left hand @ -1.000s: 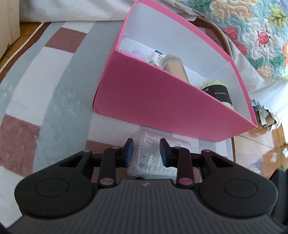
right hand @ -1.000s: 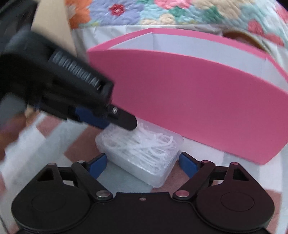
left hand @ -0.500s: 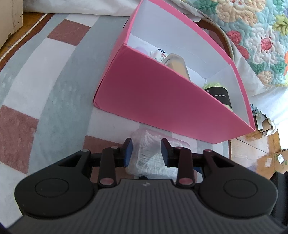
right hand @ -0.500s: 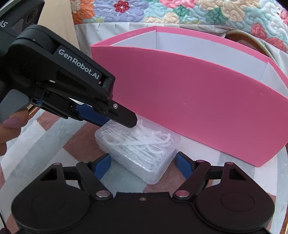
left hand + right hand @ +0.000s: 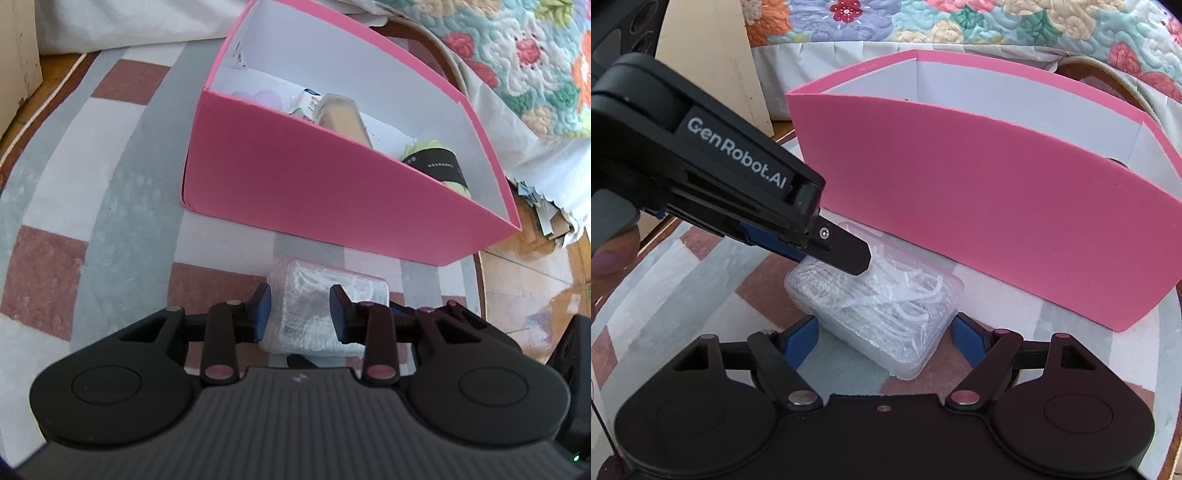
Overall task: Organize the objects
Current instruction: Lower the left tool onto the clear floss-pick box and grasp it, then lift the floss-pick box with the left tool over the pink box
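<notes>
A clear plastic box of white floss picks (image 5: 886, 314) lies on the rug just in front of the pink box (image 5: 997, 221). My right gripper (image 5: 884, 332) straddles it, with the blue pads against its two sides. My left gripper (image 5: 300, 314) hovers over the same floss box (image 5: 354, 291), its pads a narrow gap apart with nothing pinched between them. In the right wrist view one of its fingertips (image 5: 849, 254) sits at the box's far left top corner. The pink box (image 5: 314, 184) holds a tan tube (image 5: 343, 118), a white pack and a green roll with a black label (image 5: 439, 166).
A patchwork rug (image 5: 92, 184) in grey, white and maroon covers the floor. A floral quilt (image 5: 535, 55) over a white bed skirt rises behind the pink box. Cardboard (image 5: 14, 74) stands far left. Paper scraps (image 5: 546, 218) and wood floor lie at the right.
My right jaws have closed in onto the sides of the floss box. My left gripper has lifted and drawn back slightly, so more of the pink box's inside shows.
</notes>
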`<state>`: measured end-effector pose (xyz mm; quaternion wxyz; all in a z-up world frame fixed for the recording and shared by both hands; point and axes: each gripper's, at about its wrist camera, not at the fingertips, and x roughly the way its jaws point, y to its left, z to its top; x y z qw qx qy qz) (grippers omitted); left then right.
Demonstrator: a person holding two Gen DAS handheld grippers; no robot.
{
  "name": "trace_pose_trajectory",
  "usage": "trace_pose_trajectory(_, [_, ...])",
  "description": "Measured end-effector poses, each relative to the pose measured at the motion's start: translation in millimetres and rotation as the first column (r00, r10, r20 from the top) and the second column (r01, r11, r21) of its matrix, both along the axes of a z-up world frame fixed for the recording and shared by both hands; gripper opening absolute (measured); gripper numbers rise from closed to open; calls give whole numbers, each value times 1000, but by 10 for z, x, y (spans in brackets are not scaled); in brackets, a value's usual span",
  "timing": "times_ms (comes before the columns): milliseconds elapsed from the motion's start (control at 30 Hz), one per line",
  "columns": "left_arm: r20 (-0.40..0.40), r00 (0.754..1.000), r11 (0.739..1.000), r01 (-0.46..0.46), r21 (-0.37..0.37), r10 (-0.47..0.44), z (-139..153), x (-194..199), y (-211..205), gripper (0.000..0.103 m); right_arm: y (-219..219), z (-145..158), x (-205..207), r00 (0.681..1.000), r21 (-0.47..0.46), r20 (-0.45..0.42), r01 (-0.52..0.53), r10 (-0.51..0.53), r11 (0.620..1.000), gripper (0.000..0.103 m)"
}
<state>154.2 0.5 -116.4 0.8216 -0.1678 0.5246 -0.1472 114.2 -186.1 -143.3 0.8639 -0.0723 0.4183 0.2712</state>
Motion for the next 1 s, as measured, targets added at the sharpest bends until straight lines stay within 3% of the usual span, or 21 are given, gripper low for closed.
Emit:
trace_pose_trajectory(533, [17, 998, 997, 53, -47, -52, 489, -385, 79, 33, -68, 541, -344, 998, 6, 37, -59, 59, 998, 83])
trace_pose_trajectory(700, [58, 994, 996, 93, -14, -92, 692, -538, 28, 33, -57, 748, -473, 997, -37, 42, -60, 62, 998, 83])
trace_pose_trajectory(1000, [99, 984, 989, 150, 13, -150, 936, -714, 1, 33, -121, 947, -593, 1000, -5, -1, -2, 2, 1000, 83])
